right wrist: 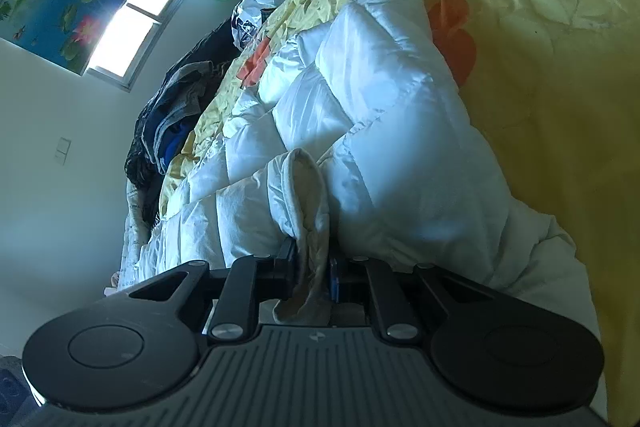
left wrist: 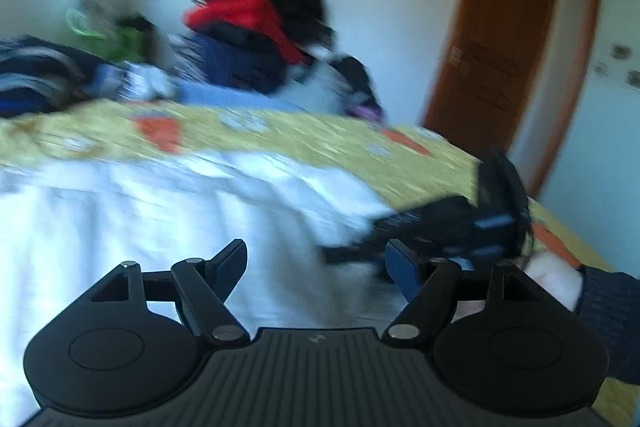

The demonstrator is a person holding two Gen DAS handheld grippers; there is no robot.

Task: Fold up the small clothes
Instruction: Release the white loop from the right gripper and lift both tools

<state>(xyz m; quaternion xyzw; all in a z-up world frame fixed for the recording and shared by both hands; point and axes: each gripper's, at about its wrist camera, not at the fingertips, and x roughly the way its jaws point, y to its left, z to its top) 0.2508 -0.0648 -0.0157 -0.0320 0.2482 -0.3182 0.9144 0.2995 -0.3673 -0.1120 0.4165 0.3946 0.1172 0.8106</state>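
A white puffy quilted jacket (right wrist: pixel 360 115) lies on the yellow flowered bedspread (right wrist: pixel 540 47). My right gripper (right wrist: pixel 314 267) is shut on the jacket's off-white knit cuff (right wrist: pixel 308 203), which hangs down between the fingers. In the blurred left wrist view the same white jacket (left wrist: pixel 160 219) spreads in front of my left gripper (left wrist: pixel 316 263), which is open and empty just above it. The right gripper (left wrist: pixel 472 223) appears there as a dark shape at the jacket's right edge.
A heap of red, black and navy clothes (left wrist: pixel 256 39) sits at the far side of the bed. More dark clothes (right wrist: pixel 176 115) lie along the bed's edge by the wall. A wooden door (left wrist: pixel 492 59) stands at the right.
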